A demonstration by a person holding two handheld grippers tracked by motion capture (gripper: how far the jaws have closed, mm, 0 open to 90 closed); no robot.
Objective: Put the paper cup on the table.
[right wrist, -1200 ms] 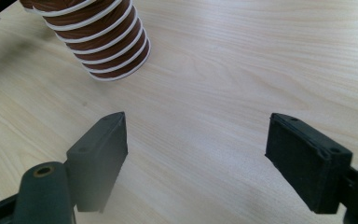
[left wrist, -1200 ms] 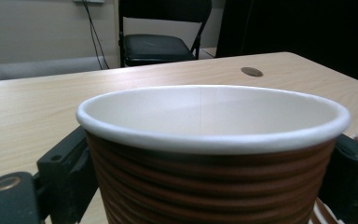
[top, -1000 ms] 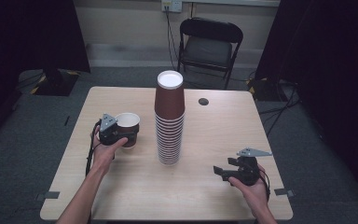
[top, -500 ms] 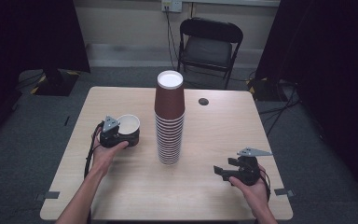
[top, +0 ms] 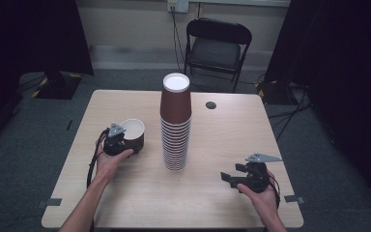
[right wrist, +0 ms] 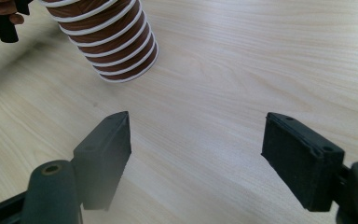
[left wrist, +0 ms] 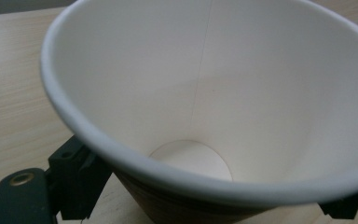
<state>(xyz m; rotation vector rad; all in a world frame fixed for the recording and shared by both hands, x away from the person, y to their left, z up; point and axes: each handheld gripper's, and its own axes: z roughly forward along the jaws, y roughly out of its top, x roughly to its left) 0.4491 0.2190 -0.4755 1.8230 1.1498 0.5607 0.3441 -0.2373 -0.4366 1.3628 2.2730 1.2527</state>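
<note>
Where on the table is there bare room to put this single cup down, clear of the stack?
Bare wood lies along the table's near edge between the two hands, right of the cup stack up to the small dark disc, and at the far left corner. It is tight where the left gripper, jaws just closing, clasps the cup beside the stack.

In the left gripper view, the brown paper cup with white inside (left wrist: 242, 84) hides the left claw (left wrist: 205, 212) tips; its rim is cut off at twelve and three o'clock.

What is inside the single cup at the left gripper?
Nothing: the single cup shows a bare white wall and round base. The near rim hides a sliver of that base.
</note>
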